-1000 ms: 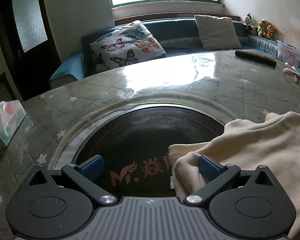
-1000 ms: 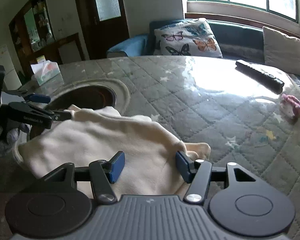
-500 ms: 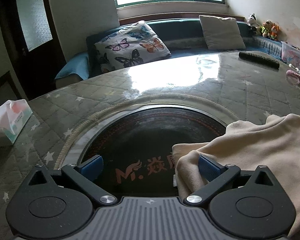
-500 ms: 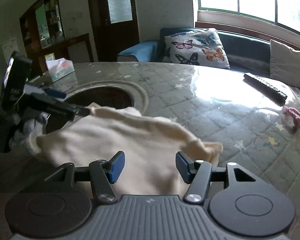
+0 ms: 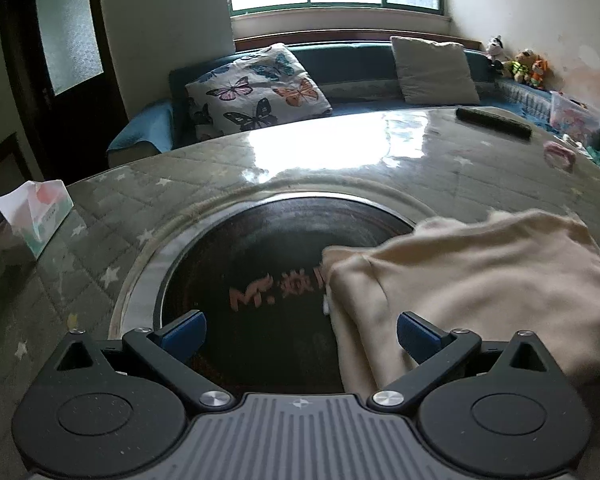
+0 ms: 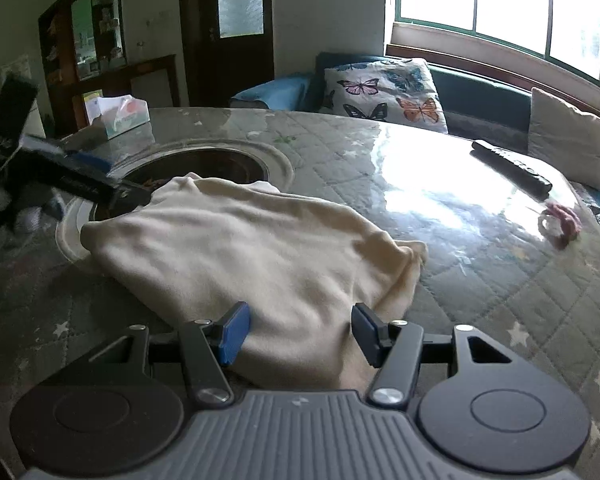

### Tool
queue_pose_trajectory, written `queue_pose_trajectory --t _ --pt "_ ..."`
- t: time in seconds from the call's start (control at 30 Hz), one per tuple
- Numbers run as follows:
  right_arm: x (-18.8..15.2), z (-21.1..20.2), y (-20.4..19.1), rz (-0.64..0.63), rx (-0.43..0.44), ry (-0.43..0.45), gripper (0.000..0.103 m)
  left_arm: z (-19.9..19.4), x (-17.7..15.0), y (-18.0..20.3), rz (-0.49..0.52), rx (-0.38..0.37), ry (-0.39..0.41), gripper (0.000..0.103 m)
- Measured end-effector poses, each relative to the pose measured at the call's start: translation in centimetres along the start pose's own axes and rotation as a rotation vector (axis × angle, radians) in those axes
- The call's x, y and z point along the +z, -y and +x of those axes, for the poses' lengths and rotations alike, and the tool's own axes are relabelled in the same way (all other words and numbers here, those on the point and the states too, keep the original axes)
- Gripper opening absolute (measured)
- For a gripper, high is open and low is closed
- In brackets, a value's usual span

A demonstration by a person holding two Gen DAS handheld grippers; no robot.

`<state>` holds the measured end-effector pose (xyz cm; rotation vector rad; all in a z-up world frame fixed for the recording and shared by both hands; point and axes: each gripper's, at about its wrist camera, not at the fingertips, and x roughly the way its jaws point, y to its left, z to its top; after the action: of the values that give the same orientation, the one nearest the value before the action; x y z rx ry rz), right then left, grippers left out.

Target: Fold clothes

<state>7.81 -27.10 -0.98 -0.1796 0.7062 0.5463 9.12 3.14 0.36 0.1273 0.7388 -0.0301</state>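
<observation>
Cream garment (image 6: 236, 248) lies bunched on the counter (image 6: 460, 216), its far end draped over the round recessed burner (image 5: 268, 264). Left gripper (image 5: 300, 334) and right gripper (image 6: 296, 334): jaws spread, holding nothing. Likely soft, light, limp; best pinched at hem corners.

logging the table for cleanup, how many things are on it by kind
cream garment: 1
tissue box: 1
remote control: 1
pink scrunchie: 1
total: 4
</observation>
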Motion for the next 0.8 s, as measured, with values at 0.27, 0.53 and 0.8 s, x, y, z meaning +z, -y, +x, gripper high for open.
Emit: queue_pose_trajectory --t 0.27,0.53,0.8 --pt "-1.3 -1.6 1.2 0.052 -0.007 -0.017 0.043 -1.5 -2.0 0.5 -0.025 -0.017 -0.008 0.099" --pt "-2.1 -1.5 1.8 0.065 0.039 -0.059 0.008 -1.6 -2.5 0.7 -0.036 -0.023 -0.023 0.096" --pt "-2.5 -2.6 2.8 0.037 0.028 -0.08 0.007 -2.5 -3.1 1.5 -0.016 -0.068 -0.033 0.096"
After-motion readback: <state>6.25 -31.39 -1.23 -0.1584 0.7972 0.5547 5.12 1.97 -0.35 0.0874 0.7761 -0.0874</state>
